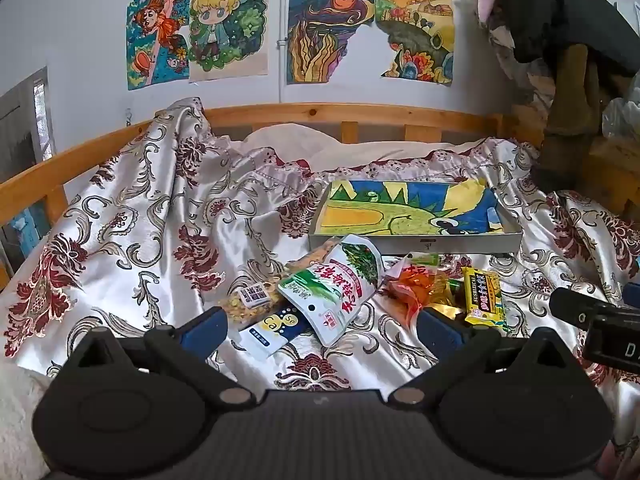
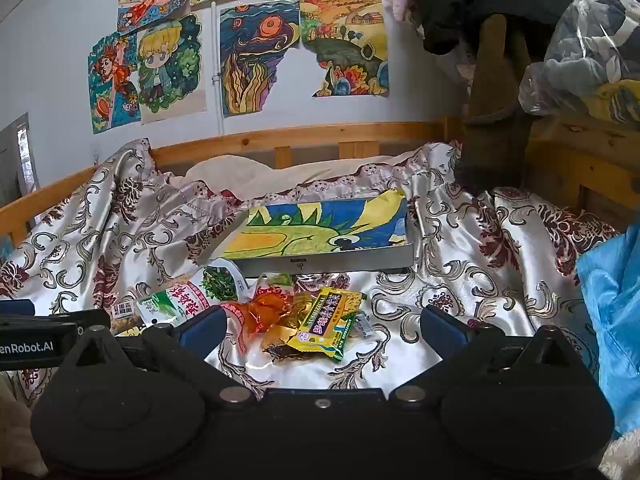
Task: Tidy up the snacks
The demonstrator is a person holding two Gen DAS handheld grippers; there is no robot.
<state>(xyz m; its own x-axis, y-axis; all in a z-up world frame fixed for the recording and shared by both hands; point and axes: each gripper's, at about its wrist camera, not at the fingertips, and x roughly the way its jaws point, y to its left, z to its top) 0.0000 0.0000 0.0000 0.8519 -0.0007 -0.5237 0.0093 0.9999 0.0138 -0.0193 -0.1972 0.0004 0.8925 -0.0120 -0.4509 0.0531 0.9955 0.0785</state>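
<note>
Several snack packets lie in a loose pile on a patterned satin bedspread [image 1: 160, 240]. A white and green pouch [image 1: 336, 280] rests on a blue and white sachet [image 1: 276, 330] and a bag of yellow kernels [image 1: 250, 304]. To its right sit an orange packet [image 1: 416, 280] and a yellow bar packet [image 1: 482, 294]. Behind the pile lies a shallow grey tray [image 1: 416, 242] lined with a bright drawing. My left gripper [image 1: 322, 330] hovers open just short of the pouch, holding nothing. My right gripper [image 2: 322, 326] stands open and empty around the yellow bar packet [image 2: 326, 320] and orange packet [image 2: 266, 306], not touching them.
A wooden bed rail [image 1: 340, 114] runs behind the bedspread, with children's drawings [image 1: 228, 26] taped to the wall above. Dark clothing [image 1: 560, 12] hangs at the upper right. A bagged bundle [image 2: 592, 48] and blue plastic [image 2: 616, 304] sit at the right.
</note>
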